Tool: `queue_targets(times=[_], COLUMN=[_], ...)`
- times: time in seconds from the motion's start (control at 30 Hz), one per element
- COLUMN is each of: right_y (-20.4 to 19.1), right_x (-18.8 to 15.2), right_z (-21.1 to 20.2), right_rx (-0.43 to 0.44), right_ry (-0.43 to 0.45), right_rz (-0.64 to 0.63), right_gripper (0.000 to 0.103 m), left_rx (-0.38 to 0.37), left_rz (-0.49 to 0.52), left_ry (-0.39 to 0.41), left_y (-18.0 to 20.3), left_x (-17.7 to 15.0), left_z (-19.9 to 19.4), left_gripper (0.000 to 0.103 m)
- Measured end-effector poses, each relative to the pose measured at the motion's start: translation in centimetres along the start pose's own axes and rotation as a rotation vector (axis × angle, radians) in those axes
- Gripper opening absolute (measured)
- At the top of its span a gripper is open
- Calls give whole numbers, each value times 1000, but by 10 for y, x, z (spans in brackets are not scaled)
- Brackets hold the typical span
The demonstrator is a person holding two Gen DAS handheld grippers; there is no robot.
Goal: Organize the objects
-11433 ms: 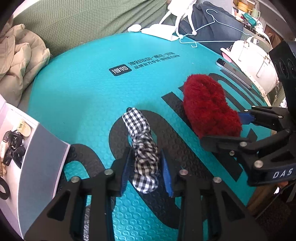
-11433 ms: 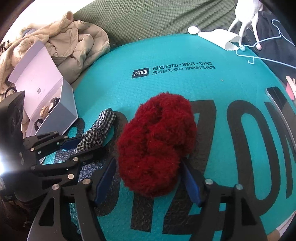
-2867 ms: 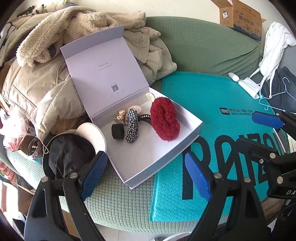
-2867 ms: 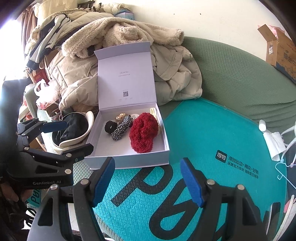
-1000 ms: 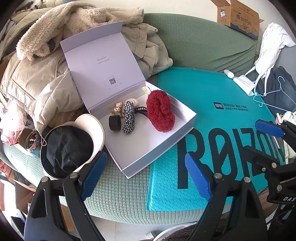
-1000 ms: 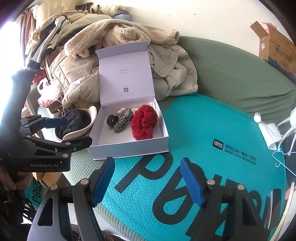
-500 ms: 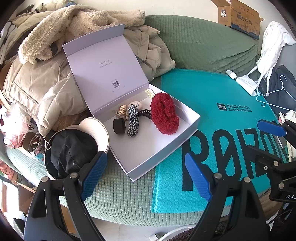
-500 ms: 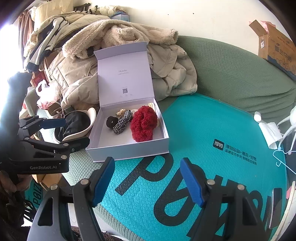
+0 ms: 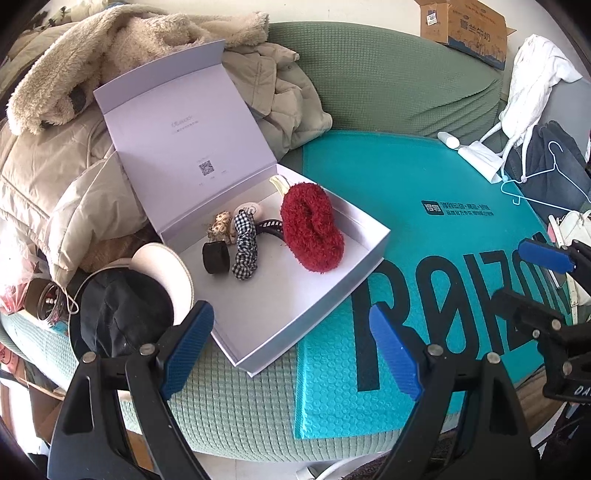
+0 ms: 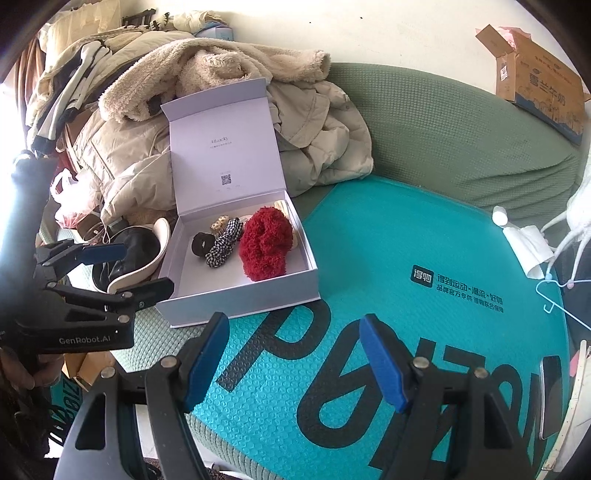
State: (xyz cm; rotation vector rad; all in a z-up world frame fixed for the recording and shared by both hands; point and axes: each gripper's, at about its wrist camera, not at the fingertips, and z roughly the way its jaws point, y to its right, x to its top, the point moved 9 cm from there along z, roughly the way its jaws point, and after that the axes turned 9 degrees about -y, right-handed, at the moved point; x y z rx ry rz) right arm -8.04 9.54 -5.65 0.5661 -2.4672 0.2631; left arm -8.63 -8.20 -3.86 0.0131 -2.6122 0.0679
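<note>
- One open white gift box [image 9: 334,291] sits on the green sofa [image 9: 388,81], its lid [image 9: 177,136] standing up at the far side against a heap of beige coats [image 9: 66,155]
- Inside the box, counted: one fluffy red scrunchie [image 9: 312,232] toward the right, one black-and-white checked scrunchie [image 9: 244,245] just left of it, one black band [image 9: 216,258] further left, one leopard-print piece [image 9: 221,227] behind those, one cream round piece [image 9: 253,210] and one pale clip [image 9: 279,184] at the far wall; a dark hair piece [image 9: 271,227] lies partly hidden between the two scrunchies
- One teal bubble mailer [image 9: 424,258] with black lettering lies flat to the right of the box, touching its right wall
- One cap [image 9: 122,314], dark inside with a cream rim, lies just left of the box
- One cardboard carton [image 9: 465,22] rests on the sofa back at the far right
- Two grippers: the left gripper [image 9: 291,350] hovers over the near corner of the box, fingers wide and empty; the right gripper [image 10: 293,358] hovers over the mailer, fingers also apart with nothing between them
</note>
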Motion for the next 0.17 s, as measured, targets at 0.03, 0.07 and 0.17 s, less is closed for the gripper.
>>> queue_targets(times=[0.03,0.07,0.17], right_y=[1,3,16], right_x=[-2,-4,-6], right_z=[-1,-2,-5], right_rx=[-8,-17,-36], right_ry=[0,2,13], right_rz=[-3,-2,31], right_gripper=[74,74,74], left_rx=[2,1,-13], left_rz=[16,30,76], left_ry=[1,4,24], left_y=[4,8,24], left_x=[6,11,27], left_z=[3,4,6], left_gripper=[86,86,86])
